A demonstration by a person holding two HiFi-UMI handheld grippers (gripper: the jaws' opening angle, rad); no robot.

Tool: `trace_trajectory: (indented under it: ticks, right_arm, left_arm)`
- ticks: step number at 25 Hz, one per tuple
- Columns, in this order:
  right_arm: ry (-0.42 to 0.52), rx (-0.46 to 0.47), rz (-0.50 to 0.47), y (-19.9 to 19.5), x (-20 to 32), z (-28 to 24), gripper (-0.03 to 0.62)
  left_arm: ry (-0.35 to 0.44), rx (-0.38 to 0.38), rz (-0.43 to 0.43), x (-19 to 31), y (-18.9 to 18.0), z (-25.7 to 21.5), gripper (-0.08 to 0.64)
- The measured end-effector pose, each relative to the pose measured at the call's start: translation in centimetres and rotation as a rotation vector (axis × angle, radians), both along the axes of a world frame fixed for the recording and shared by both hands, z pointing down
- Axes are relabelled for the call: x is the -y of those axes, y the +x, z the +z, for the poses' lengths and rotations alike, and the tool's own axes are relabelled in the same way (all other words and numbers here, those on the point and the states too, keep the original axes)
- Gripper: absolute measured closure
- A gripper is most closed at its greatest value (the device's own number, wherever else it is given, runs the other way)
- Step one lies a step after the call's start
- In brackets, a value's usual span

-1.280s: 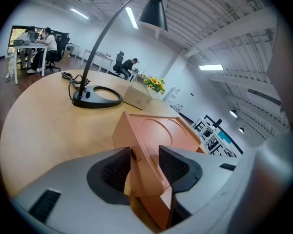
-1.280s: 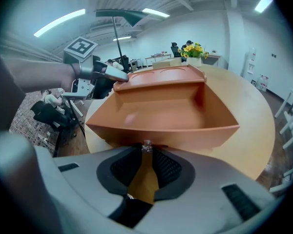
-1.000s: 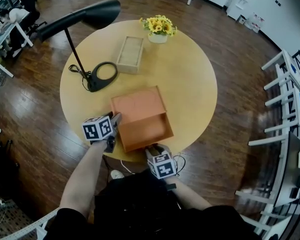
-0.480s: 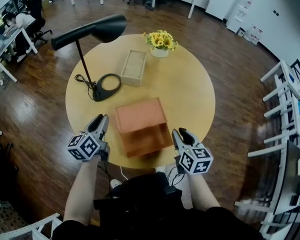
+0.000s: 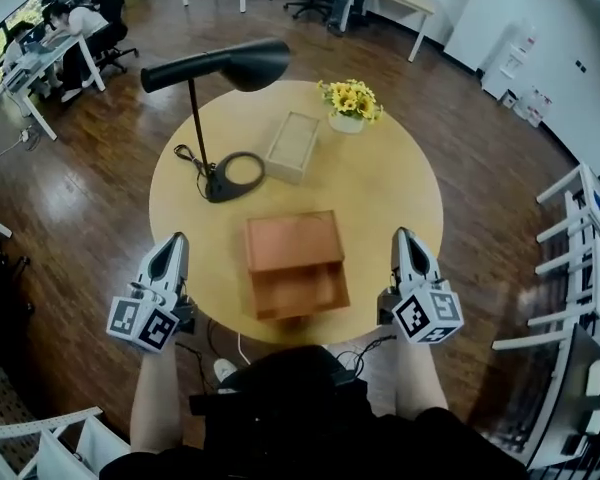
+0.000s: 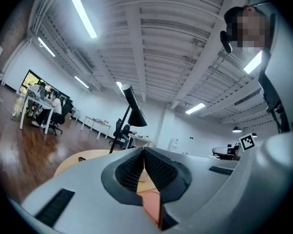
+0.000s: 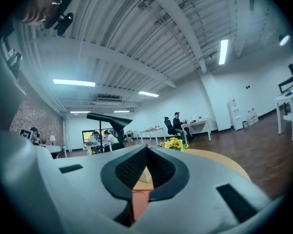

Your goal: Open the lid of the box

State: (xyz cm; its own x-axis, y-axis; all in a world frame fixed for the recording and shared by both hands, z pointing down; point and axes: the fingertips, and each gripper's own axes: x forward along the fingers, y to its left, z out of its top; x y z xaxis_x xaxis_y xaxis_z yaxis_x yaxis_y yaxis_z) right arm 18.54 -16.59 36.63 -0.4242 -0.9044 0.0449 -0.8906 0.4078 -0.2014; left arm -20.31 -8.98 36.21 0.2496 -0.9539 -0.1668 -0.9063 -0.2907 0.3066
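The orange box (image 5: 298,290) sits near the front of the round table (image 5: 400,188). Its flat lid (image 5: 292,239) looks laid back on the far side, and the tray part looks open toward me. My left gripper (image 5: 172,240) hangs shut beyond the table's left front edge, well clear of the box. To the right of the box, my right gripper (image 5: 404,236) is also shut, with nothing between its fingers. In the left gripper view the jaws (image 6: 144,152) meet, with a sliver of orange box below them. The right gripper view shows the same shut jaws (image 7: 146,150).
A black desk lamp (image 5: 225,68) stands at the back left, its ring base (image 5: 235,173) and cable on the table. A pale wooden box (image 5: 292,146) and a pot of yellow flowers (image 5: 348,103) sit at the back. White racks (image 5: 580,228) stand at the right.
Both grippers have drawn back from the box, outward to either side, and their jaws have shut empty. The box stays put on the table.
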Motion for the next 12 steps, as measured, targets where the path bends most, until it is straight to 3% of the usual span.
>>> trace_trajectory:
  ticks: [4, 12]
  right_arm:
    - [0.001, 0.073, -0.031, -0.3, 0.0, -0.3, 0.591]
    - [-0.054, 0.105, -0.044, -0.2, 0.5, 1.5, 0.592]
  left_arm:
    - [0.016, 0.031, -0.021, -1.9, 1.1, 0.0, 0.557]
    - [0.023, -0.044, -0.070, -3.3, 0.7, 0.0, 0.557]
